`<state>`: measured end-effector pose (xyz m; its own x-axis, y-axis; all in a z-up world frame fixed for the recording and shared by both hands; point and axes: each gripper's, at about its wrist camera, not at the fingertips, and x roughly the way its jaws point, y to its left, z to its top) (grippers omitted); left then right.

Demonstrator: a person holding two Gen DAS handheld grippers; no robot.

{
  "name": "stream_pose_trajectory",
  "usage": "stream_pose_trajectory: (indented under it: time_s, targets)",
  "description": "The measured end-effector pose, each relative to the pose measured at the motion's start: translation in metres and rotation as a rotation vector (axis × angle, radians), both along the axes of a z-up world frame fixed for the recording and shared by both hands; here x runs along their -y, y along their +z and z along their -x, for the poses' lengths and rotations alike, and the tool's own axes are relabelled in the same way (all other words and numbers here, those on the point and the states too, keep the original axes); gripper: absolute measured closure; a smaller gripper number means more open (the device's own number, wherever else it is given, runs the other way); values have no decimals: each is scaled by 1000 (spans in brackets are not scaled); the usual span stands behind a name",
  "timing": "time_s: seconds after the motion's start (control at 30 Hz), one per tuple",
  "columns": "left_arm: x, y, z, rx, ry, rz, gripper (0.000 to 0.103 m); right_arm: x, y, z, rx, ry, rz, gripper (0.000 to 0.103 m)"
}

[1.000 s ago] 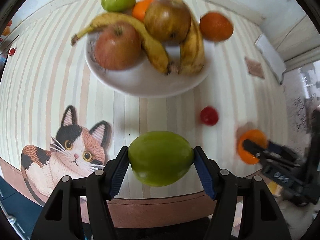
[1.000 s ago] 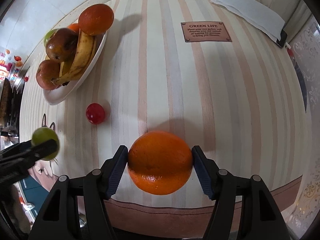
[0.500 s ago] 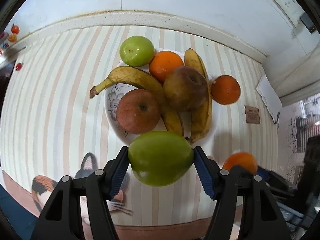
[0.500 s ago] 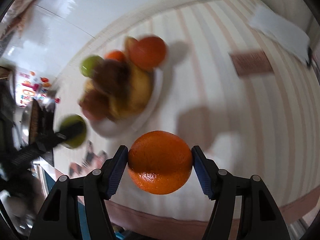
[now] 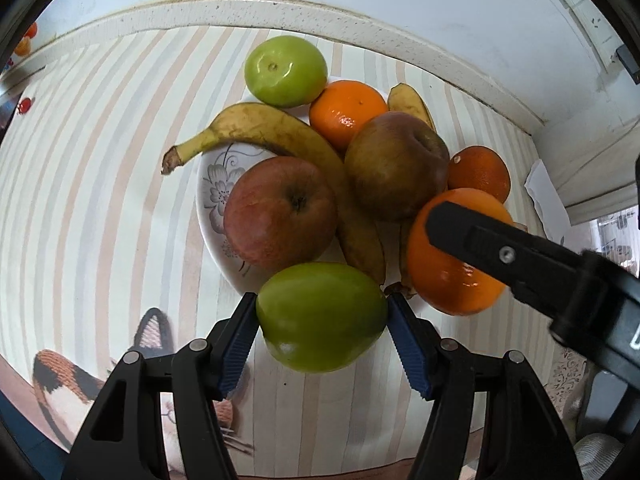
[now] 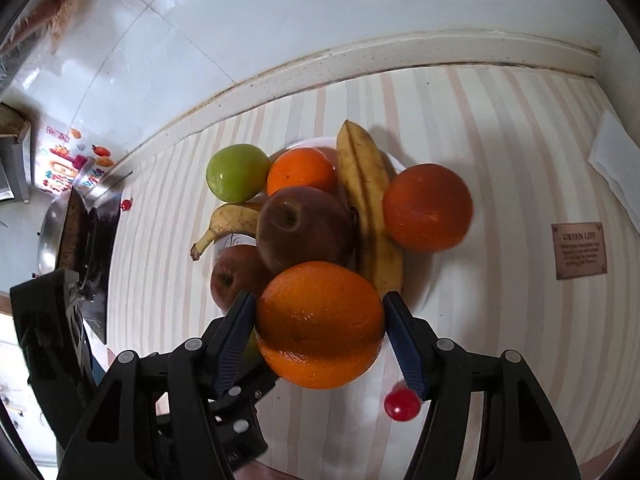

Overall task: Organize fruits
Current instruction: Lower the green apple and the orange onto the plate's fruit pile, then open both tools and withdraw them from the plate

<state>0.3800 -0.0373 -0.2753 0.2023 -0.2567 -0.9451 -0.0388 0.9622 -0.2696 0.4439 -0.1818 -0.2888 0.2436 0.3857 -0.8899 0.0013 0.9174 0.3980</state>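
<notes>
My left gripper (image 5: 322, 320) is shut on a green fruit (image 5: 320, 316) and holds it above the near rim of the white plate (image 5: 212, 196). My right gripper (image 6: 320, 326) is shut on an orange (image 6: 320, 322), which also shows in the left wrist view (image 5: 444, 272), and holds it just above the plate's near right side. The plate holds a red apple (image 5: 280, 210), a brown apple (image 5: 396, 170), two bananas (image 5: 280, 132), a green fruit (image 5: 286, 70) and two oranges (image 5: 348, 112). A small red fruit (image 6: 401, 404) lies on the table below my right gripper.
The striped tablecloth has a cat picture (image 5: 60, 376) at the near left and a brown label (image 6: 580, 250) at the right. A white cloth (image 6: 616, 164) lies at the far right. The wall's edge (image 5: 280, 8) runs just behind the plate.
Both grippers have moved in toward the plate with their fruits still held. The right gripper with the orange has come close beside the left gripper, over the plate's near edge.
</notes>
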Motion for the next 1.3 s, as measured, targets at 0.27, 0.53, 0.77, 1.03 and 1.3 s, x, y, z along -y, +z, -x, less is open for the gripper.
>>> stream_pose_trajectory:
  time_s: [0.27, 0.53, 0.77, 1.03, 1.3]
  targets:
    - [-1, -3, 1, 20, 3, 15, 40, 3, -11, 4, -18, -16, -26, 35]
    - [-1, -5, -5, -18, 12, 18, 40, 16, -15, 3, -48, -72, -86, 34]
    - [2, -2, -4, -10, 1, -2, 40, 21, -17, 4, -52, -87, -106, 34]
    - [0, 2, -5, 2, 1, -18, 14, 28, -15, 6, -49, -113, -144, 28]
    - [1, 14, -2, 36, -4, -19, 14, 33, -8, 7, -30, -123, -145, 23]
